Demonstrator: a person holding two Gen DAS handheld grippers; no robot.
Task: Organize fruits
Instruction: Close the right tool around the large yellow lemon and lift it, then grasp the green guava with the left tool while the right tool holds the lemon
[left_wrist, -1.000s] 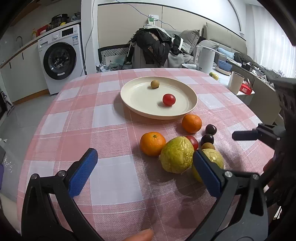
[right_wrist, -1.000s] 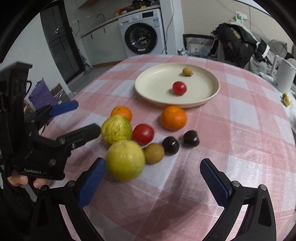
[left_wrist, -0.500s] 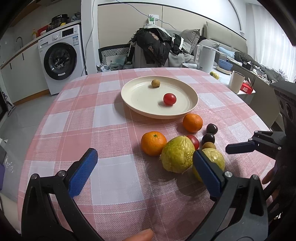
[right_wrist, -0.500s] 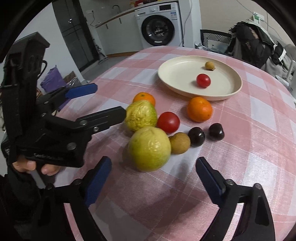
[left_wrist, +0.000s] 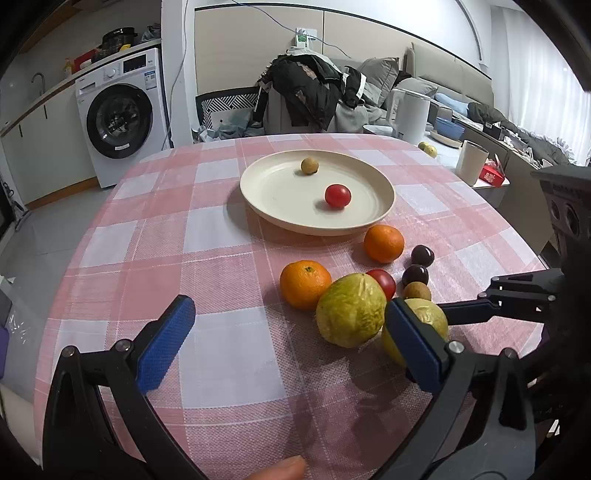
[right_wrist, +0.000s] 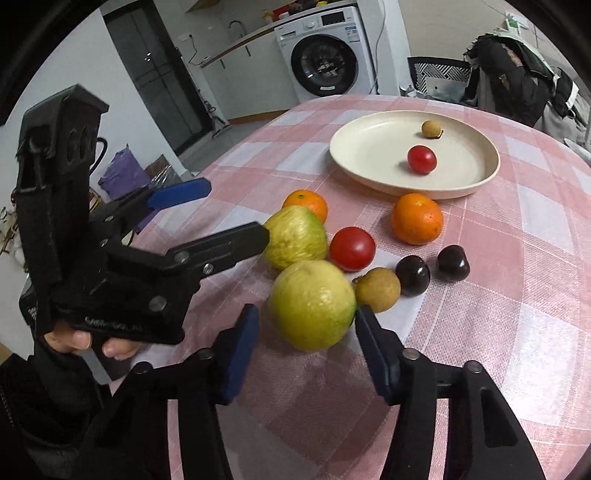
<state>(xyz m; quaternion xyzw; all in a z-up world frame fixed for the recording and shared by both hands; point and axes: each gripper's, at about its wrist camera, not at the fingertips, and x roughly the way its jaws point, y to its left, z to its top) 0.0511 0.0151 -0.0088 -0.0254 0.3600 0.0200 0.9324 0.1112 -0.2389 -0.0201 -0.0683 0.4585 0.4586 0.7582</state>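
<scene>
A cream plate (left_wrist: 280, 184) (right_wrist: 369, 155) holds a red tomato (right_wrist: 422, 158) and a small brown longan (right_wrist: 431, 128). Loose on the checked cloth lie two oranges (right_wrist: 306, 205) (right_wrist: 416, 218), two green-yellow guavas, a tomato (right_wrist: 352, 248), a longan (right_wrist: 378, 290) and two dark plums (right_wrist: 413, 275). My right gripper (right_wrist: 306, 314) is closing around the nearer guava (right_wrist: 312, 304); a small gap still shows at the left pad. My left gripper (left_wrist: 290, 308) hangs open over bare cloth, its right finger beside the farther guava (left_wrist: 351, 310).
The round table's edge runs close on the near side. Beyond it stand a washing machine (left_wrist: 122, 118), a chair piled with jackets (left_wrist: 306, 92), a white kettle (left_wrist: 410, 114) and a cup (left_wrist: 472, 162). A hand (right_wrist: 74, 339) grips the left tool.
The right gripper's jaws have narrowed from wide open to just around the nearer guava, and it has tipped down toward the fruit. The left gripper has stayed put.
</scene>
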